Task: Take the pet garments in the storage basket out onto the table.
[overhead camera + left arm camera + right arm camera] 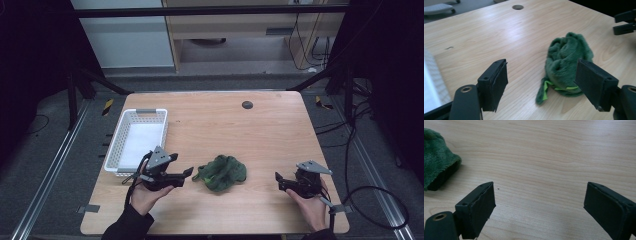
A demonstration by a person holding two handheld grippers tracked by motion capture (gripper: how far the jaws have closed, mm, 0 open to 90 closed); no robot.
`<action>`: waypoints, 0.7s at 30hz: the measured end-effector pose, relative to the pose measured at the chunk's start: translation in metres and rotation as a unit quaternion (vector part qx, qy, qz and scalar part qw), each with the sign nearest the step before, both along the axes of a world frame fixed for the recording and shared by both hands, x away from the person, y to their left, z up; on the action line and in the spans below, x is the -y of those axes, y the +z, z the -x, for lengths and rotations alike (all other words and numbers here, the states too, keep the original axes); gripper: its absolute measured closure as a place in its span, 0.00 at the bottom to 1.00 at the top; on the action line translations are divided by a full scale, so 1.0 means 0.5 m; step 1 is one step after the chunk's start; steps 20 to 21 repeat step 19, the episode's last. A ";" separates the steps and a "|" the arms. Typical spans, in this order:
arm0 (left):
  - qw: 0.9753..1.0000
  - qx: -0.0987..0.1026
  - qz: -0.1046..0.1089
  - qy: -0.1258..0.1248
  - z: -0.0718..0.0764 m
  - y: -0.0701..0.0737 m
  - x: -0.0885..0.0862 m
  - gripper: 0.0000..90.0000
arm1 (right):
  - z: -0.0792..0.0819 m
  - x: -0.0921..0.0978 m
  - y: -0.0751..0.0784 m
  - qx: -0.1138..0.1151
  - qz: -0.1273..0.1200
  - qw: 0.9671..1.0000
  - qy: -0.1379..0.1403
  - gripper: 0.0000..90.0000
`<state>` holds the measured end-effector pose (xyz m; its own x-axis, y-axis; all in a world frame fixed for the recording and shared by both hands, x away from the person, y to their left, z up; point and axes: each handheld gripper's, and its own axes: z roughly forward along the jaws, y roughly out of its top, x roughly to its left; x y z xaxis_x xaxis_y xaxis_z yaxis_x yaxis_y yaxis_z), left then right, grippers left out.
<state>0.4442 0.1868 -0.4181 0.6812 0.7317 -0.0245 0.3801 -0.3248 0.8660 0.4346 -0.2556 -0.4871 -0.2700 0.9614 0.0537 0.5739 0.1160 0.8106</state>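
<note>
A crumpled green fleece cloth [221, 172] lies near the middle front of the wooden table [240, 130]. My left gripper [188, 171] is open just left of it, jaws pointing right at the cloth. In the left gripper view the cloth [566, 60] sits ahead between the open jaws, a bright green trim showing underneath, and nothing is held. My right gripper [278, 178] is open some way right of the cloth, pointing left. Its own view has the cloth's edge [437, 167] at far left and bare wood between the jaws.
A white plastic basket [136, 139] stands at the table's left edge, just behind my left hand. A round cable hole [247, 104] sits at the back centre. The right gripper's jaws [625, 23] appear at the far right of the left gripper view.
</note>
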 end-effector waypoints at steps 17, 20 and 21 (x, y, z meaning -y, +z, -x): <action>0.998 -0.015 0.026 0.048 0.043 -0.044 -0.076 0.37 | 0.004 -0.001 -0.004 0.002 -0.001 1.000 0.004 0.10; 0.998 -0.020 0.023 0.050 0.048 -0.048 -0.083 0.39 | 0.005 -0.001 -0.004 0.002 0.001 1.000 0.005 0.10; 0.998 -0.020 0.023 0.050 0.048 -0.048 -0.083 0.39 | 0.005 -0.001 -0.004 0.002 0.001 1.000 0.005 0.10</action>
